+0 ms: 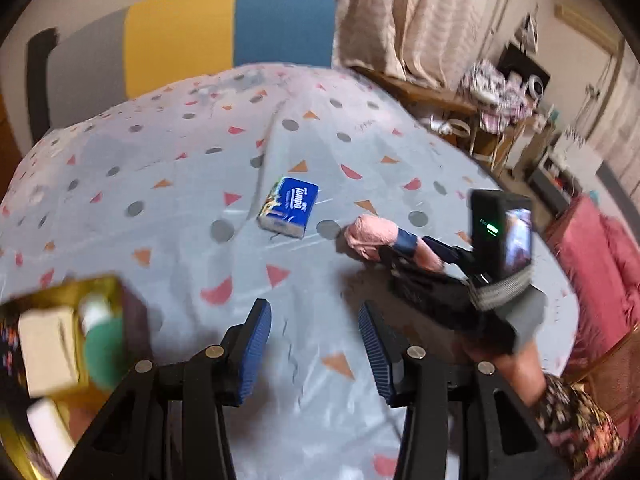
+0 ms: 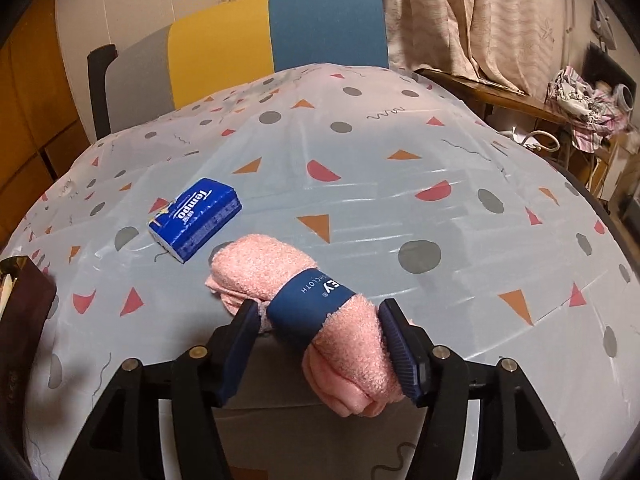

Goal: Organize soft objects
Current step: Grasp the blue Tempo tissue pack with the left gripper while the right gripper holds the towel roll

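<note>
A pink rolled washcloth [image 2: 256, 264] with a blue paper band lies slantwise between the fingers of my right gripper [image 2: 320, 310], and both blue pads touch it. In the left wrist view the same washcloth [image 1: 368, 234] sticks out of the right gripper [image 1: 400, 250] just above the cloth-covered table [image 1: 160, 216]. A blue Tempo tissue pack [image 1: 289, 208] [image 2: 196, 218] lies flat on the table left of the roll. My left gripper [image 1: 314, 312] stands open over bare cloth. A gold-rimmed box [image 1: 60, 344] [image 2: 24, 292] holding a beige pack and a green-and-white item sits at the left.
A chair [image 2: 276, 32] with a grey, yellow and blue back stands behind the table. A wooden side table [image 2: 520, 100] with crumpled fabric is at the right. A red cushion [image 1: 600, 264] lies past the table's right edge. A gloved hand [image 1: 504, 320] holds the right gripper.
</note>
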Demonstrator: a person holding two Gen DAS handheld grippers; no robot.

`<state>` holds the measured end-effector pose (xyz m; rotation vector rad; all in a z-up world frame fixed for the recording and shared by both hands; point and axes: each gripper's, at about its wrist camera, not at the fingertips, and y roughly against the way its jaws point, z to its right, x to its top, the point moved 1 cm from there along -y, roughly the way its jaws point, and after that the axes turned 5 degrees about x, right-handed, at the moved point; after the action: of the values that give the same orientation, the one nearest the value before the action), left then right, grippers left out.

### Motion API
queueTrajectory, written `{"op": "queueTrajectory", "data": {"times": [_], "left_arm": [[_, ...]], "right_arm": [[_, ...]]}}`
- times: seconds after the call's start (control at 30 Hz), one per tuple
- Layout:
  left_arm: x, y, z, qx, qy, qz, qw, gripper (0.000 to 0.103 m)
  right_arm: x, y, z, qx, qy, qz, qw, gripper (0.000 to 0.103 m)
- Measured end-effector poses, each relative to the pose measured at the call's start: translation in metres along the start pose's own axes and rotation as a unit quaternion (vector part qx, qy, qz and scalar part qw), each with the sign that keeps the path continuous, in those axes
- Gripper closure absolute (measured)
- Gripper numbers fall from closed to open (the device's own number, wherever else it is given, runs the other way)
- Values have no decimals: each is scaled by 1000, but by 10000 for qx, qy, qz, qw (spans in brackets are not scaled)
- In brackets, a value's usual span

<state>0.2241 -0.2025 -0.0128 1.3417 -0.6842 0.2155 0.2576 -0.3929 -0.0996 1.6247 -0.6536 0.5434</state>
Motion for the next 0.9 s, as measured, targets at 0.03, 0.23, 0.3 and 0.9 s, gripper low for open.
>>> {"op": "queueTrajectory", "data": {"times": [0.03,0.23,0.3,0.9], "left_arm": [[10,-13,2,79,-34,-84,9999,57],[49,-79,6,386,-24,-406,9984,55],[60,-92,9,371,-105,-270,9989,47],[78,-173,6,801,-538,-599,9935,47]], "right_arm": [[0,-1,2,10,-23,5,10000,40],[-7,4,10,19,-239,190,9995,46],[-8,7,20,55,-501,279,9983,46],[-13,7,25,38,-692,390,9968,45]]}}
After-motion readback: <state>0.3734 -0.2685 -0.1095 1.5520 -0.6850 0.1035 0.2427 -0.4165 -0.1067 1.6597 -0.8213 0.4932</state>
